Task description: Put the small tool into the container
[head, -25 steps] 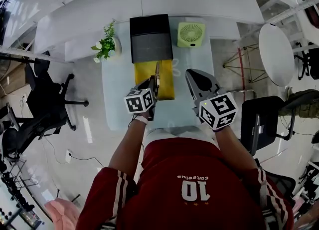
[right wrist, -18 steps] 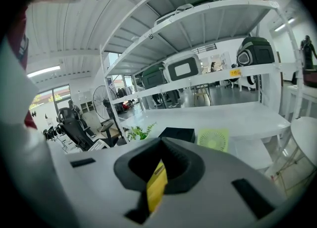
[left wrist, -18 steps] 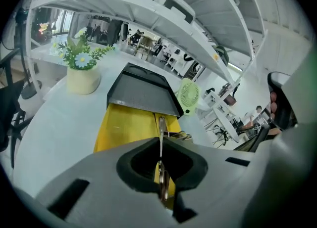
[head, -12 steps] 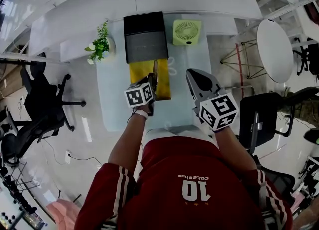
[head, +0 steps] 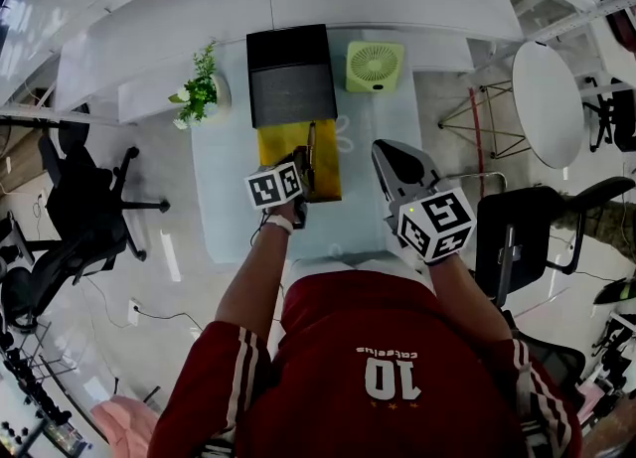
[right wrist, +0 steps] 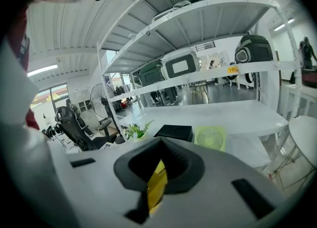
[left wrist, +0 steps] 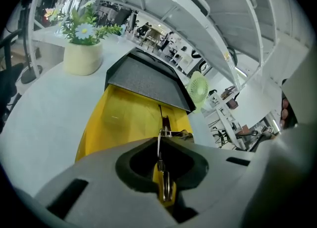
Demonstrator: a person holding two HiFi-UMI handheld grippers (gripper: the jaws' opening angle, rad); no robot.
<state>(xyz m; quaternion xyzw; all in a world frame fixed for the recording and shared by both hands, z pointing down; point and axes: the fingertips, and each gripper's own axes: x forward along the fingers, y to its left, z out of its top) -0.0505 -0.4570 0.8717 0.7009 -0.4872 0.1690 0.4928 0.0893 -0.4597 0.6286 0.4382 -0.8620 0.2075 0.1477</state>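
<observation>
Left tool [left wrist: 161,145] jaws just easing apart, small tool [left wrist: 165,123] pinched between them, container [left wrist: 124,118] directly beneath the tool: drop probably beginning. Right tool [right wrist: 157,175] closed, empty.

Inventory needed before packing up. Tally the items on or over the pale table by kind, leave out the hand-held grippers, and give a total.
potted plant: 1
green fan: 1
black box: 1
yellow container: 1
small tool: 1
Total: 5
pale looped shape beside the container: unclear, not counted.
</observation>
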